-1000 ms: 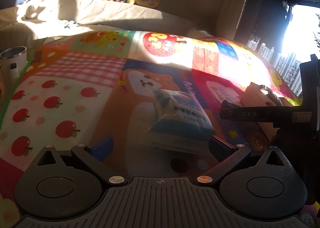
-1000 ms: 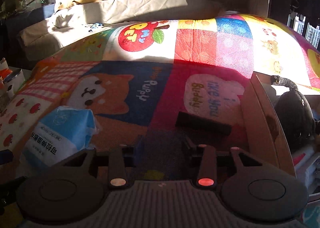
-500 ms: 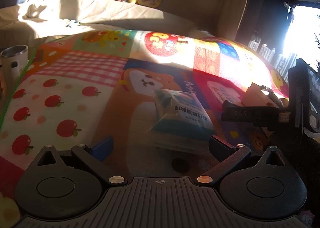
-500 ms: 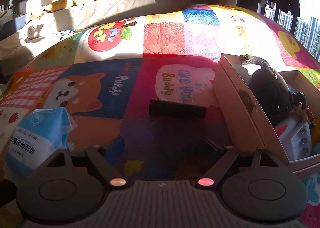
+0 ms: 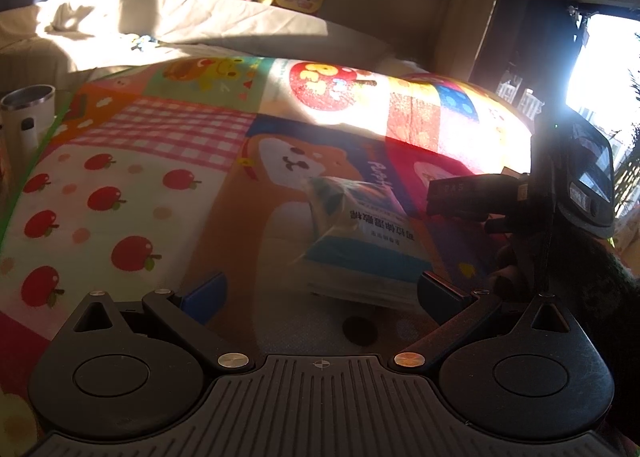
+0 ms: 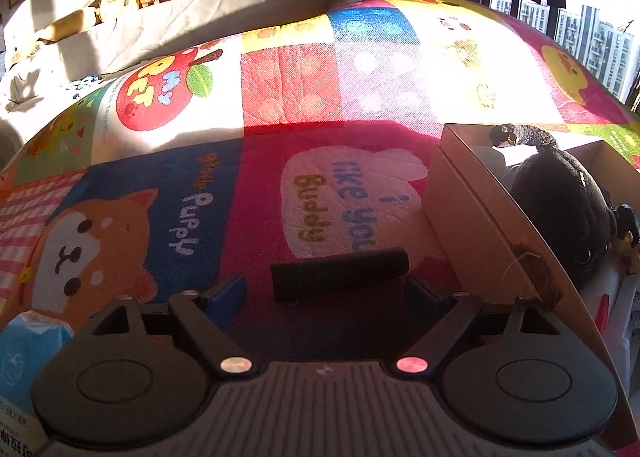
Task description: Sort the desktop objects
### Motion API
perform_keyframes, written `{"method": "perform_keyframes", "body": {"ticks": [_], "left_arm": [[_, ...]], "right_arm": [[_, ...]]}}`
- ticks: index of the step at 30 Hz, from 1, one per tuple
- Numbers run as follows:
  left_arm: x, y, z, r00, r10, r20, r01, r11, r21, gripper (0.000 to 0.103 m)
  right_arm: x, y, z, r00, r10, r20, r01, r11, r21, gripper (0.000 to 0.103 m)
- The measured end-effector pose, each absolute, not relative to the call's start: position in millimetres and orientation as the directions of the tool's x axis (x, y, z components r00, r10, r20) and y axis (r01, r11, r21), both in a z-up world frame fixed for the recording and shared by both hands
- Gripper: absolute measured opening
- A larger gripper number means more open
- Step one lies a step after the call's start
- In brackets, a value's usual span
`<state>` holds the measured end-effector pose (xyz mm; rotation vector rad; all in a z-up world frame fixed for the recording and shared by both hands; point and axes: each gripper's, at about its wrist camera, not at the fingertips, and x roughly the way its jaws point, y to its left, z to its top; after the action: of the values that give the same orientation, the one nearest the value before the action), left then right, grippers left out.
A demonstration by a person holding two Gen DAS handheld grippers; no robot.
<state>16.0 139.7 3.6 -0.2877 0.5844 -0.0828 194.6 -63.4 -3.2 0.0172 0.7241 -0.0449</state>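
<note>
patchwork mat [image 6: 280, 77]; cardboard box [image 6: 480, 217] with black plush [image 6: 560, 201]

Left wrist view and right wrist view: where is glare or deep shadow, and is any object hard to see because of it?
Left wrist view: window glare washes out the right edge, and haze veils the tissue pack. Right wrist view: sunlight bleaches the far blanket; the black cylinder lies in shadow, dim but readable.

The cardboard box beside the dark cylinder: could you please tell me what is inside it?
Inside the cardboard box sits a black plush toy, with a white item partly showing below it. The plush and the box wall cover whatever else lies underneath.
</note>
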Motion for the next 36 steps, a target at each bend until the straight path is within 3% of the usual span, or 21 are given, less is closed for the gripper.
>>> {"method": "perform_keyframes", "body": {"ticks": [3, 8, 9, 15, 21, 25, 28, 31, 33, 35, 36], "left_arm": [[16.3, 139.8, 3.2, 0.829, -0.159, -0.535, -0.005, 0.956, -0.292, 0.103], [17.1, 140.3, 2.4, 0.824, -0.159, -0.543, -0.010, 0.955, -0.295, 0.103], [17.3, 139.9, 2.5, 0.824, -0.158, -0.544, -0.011, 0.956, -0.293, 0.103], [18.6, 137.5, 2.4, 0.820, -0.146, -0.553, -0.014, 0.961, -0.276, 0.103], [19.8, 133.5, 2.6, 0.816, -0.129, -0.563, -0.020, 0.968, -0.251, 0.103], [19.0, 133.3, 2.9, 0.820, -0.127, -0.558, -0.018, 0.969, -0.247, 0.103], [19.4, 134.5, 2.3, 0.818, -0.131, -0.559, -0.018, 0.967, -0.253, 0.103], [19.3, 134.1, 2.4, 0.819, -0.134, -0.558, -0.014, 0.967, -0.253, 0.103], [17.7, 135.1, 2.4, 0.823, -0.136, -0.552, -0.016, 0.965, -0.261, 0.103], [17.1, 137.8, 1.8, 0.824, -0.144, -0.547, -0.016, 0.961, -0.278, 0.103], [17.6, 139.1, 1.3, 0.823, -0.150, -0.547, -0.015, 0.958, -0.286, 0.103]], "right_arm": [[191.0, -60.8, -2.0, 0.758, -0.016, -0.652, 0.015, 1.000, -0.007, 0.074], [179.5, -48.0, 0.8, 0.772, 0.024, -0.635, -0.070, 0.996, -0.047, 0.042], [176.5, -45.1, 1.1, 0.773, 0.034, -0.633, -0.089, 0.994, -0.056, 0.041], [160.9, -45.6, 3.1, 0.759, 0.118, -0.641, -0.186, 0.982, -0.039, 0.040], [123.1, -69.9, 18.3, 0.659, 0.320, -0.680, -0.357, 0.930, 0.091, 0.044], [104.4, -80.4, 27.8, 0.719, 0.254, -0.647, -0.339, 0.941, -0.007, 0.066], [112.6, -78.0, 34.5, 0.768, 0.174, -0.616, -0.309, 0.944, -0.118, 0.067], [151.2, -75.6, 52.7, 0.731, 0.198, -0.653, -0.338, 0.936, -0.094, 0.062], [192.7, -75.6, 62.1, 0.668, 0.188, -0.720, -0.310, 0.950, -0.040, 0.051], [232.6, -80.8, 63.8, 0.603, 0.178, -0.778, -0.248, 0.968, 0.030, 0.032], [245.9, -83.3, 62.3, 0.589, 0.169, -0.791, -0.214, 0.976, 0.048, 0.030]]}}
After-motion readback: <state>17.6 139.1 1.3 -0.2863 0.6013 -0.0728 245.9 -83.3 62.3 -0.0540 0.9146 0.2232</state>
